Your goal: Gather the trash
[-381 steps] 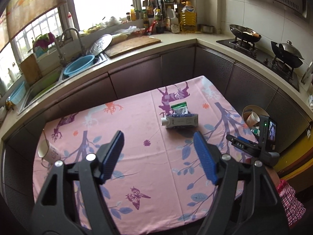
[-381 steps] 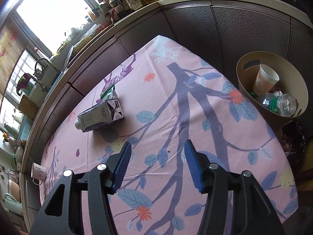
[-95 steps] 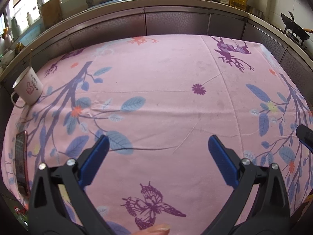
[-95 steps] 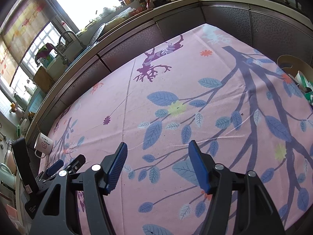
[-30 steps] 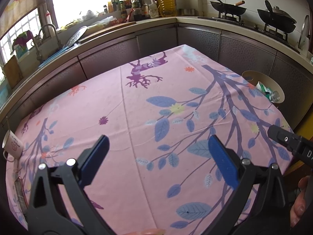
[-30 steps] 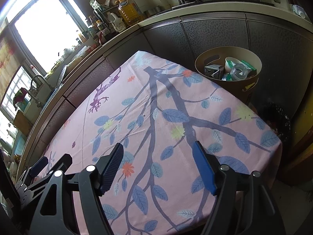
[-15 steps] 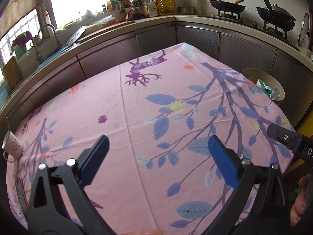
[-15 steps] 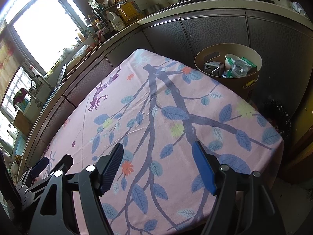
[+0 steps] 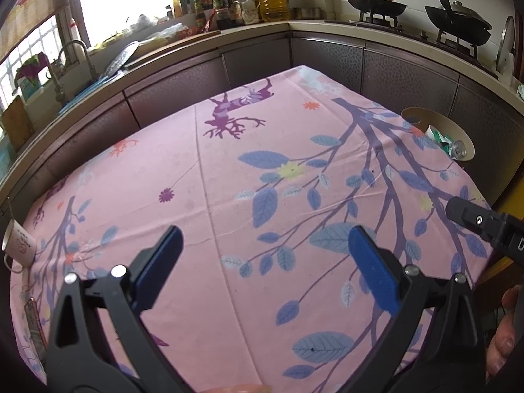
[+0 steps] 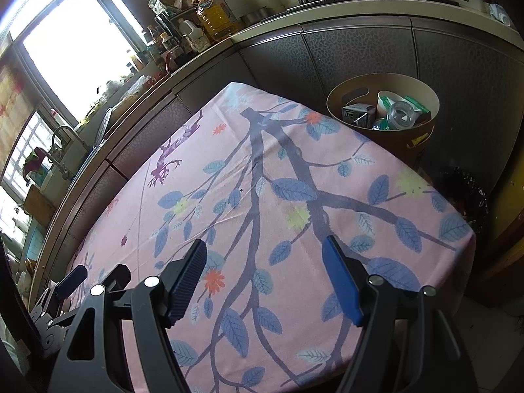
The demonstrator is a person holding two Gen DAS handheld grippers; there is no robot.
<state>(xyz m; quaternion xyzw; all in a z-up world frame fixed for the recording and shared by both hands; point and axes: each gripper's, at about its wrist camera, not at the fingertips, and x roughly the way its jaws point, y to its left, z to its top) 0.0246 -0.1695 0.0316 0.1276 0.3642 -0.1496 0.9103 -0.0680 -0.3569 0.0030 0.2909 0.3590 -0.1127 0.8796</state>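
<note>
**Both grippers empty above the cloth; the trash sits in the bin**

The left hand-held gripper [image 9: 262, 255] hangs over the bench [image 9: 229, 170], which wears a pink cloth printed with blue leaves and purple branches. Its blue pads stand wide apart with nothing between them, only cloth beneath. The right hand-held gripper [image 10: 265, 271] is likewise spread wide and holds nothing, tilted down toward the near right part of the same cloth.

The trash is in a round tan bin [image 10: 422, 98] standing on the floor just beyond the far right corner of the bench, against the dark cabinet fronts. In the right wrist view it holds a grey carton [image 10: 357, 113], a paper cup [image 10: 384, 100], a clear plastic bottle [image 10: 401, 114] lying with its mouth toward the camera, and a green-and-white package [image 10: 417, 104]. From the left wrist view the bin [image 9: 422, 116] shows only part of its rim and a little of its contents.

A white mug [image 9: 19, 240] stands at the far left edge of the bench. A flat dark object [image 9: 32, 327] lies near the left edge too, perhaps a phone, though it is too squeezed by the lens to be sure. A person's fingers [image 9: 504, 337] show at the lower right of the left wrist view.
</note>
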